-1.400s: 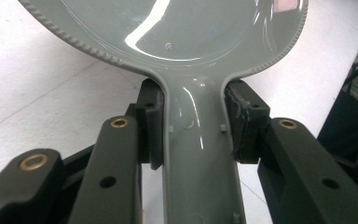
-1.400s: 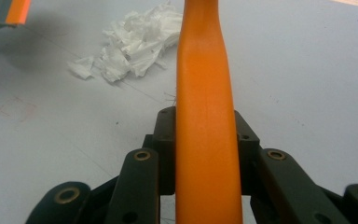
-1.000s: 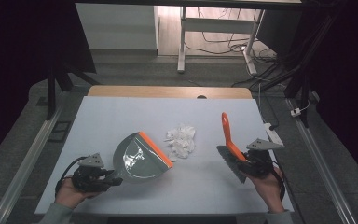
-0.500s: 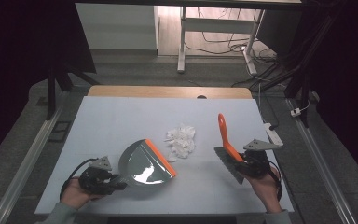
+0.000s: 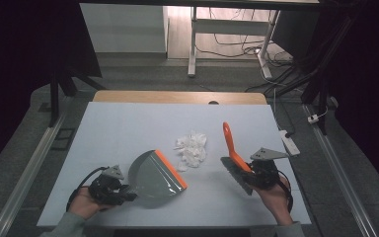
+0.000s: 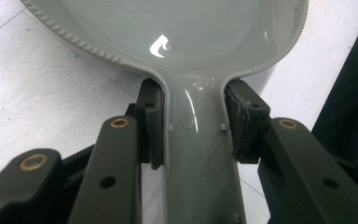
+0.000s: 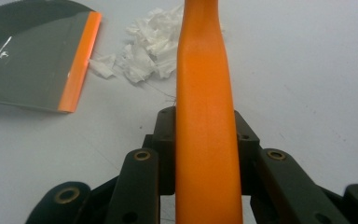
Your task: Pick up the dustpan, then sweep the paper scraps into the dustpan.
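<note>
A grey dustpan (image 5: 154, 177) with an orange lip lies on the table at front left, its lip toward a heap of white paper scraps (image 5: 191, 148). My left gripper (image 5: 121, 190) is shut on the dustpan's handle (image 6: 198, 135), with the pads (image 6: 153, 119) pressed on both sides of it. My right gripper (image 5: 256, 173) at front right is shut on a brush with an orange handle (image 7: 205, 107); the brush (image 5: 232, 148) leans up and back, its grey bristle head low by the gripper. In the right gripper view the paper scraps (image 7: 151, 46) lie beside the dustpan (image 7: 37, 56).
The white table (image 5: 128, 123) has a wooden strip along its far edge. A white power strip (image 5: 288, 142) hangs at the right edge. Beyond the table are a desk frame and cables on the floor. Metal rails run along both sides.
The dustpan has slid right and a little nearer, closing on the paper scraps. The brush has shifted slightly left toward the scraps.
</note>
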### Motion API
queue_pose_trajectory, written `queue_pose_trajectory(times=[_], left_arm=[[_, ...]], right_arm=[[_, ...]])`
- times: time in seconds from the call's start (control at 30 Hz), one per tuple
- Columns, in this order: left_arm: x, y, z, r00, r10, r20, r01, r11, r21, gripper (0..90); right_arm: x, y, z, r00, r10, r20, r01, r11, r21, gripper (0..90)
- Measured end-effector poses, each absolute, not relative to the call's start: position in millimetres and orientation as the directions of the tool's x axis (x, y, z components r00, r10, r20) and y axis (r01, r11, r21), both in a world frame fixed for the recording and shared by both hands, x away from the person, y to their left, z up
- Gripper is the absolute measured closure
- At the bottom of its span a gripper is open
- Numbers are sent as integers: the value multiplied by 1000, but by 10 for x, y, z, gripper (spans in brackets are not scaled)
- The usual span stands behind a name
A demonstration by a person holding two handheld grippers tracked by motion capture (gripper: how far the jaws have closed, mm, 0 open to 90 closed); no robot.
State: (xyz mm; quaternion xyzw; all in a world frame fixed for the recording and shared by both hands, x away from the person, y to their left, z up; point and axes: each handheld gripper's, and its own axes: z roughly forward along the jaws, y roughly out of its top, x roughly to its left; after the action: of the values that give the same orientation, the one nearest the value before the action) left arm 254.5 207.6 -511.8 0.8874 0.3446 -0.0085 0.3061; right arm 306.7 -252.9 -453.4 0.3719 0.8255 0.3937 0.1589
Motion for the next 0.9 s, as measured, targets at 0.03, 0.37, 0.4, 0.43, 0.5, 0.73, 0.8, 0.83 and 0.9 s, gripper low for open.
queue_pose_trajectory(times=[0.03, 0.37, 0.4, 0.43, 0.5, 0.73, 0.8, 0.83, 0.9], left_arm=[[2540, 2075, -5120, 761, 608, -227, 618, -572, 540, 616], [2554, 2080, -5143, 759, 607, -238, 622, -565, 542, 615], [2556, 2081, -5146, 758, 606, -240, 623, -564, 542, 615], [2558, 2082, -5151, 759, 605, -240, 622, -565, 542, 615], [2560, 2073, -5163, 757, 605, -245, 625, -563, 541, 615], [2567, 2085, -5164, 760, 601, -248, 622, -560, 547, 615], [2576, 2085, -5167, 760, 599, -251, 622, -560, 547, 615], [2579, 2084, -5169, 761, 599, -250, 621, -560, 548, 615], [2577, 2085, -5168, 761, 598, -250, 621, -560, 549, 615]], right_arm=[[3067, -2529, -4534, -673, 739, 30, 489, 413, 768, 703], [3064, -2495, -4506, -668, 744, 29, 480, 401, 780, 704], [3075, -2483, -4509, -667, 745, 27, 480, 402, 780, 703], [3099, -2447, -4515, -663, 748, 32, 484, 395, 780, 703], [3113, -2427, -4515, -659, 751, 30, 483, 393, 782, 703], [3327, -2237, -4419, -637, 769, 55, 482, 342, 807, 704], [3427, -2173, -4391, -630, 775, 58, 490, 338, 804, 703], [3524, -2117, -4370, -621, 782, 61, 496, 332, 802, 703], [3569, -2097, -4362, -614, 786, 69, 502, 322, 803, 704]])
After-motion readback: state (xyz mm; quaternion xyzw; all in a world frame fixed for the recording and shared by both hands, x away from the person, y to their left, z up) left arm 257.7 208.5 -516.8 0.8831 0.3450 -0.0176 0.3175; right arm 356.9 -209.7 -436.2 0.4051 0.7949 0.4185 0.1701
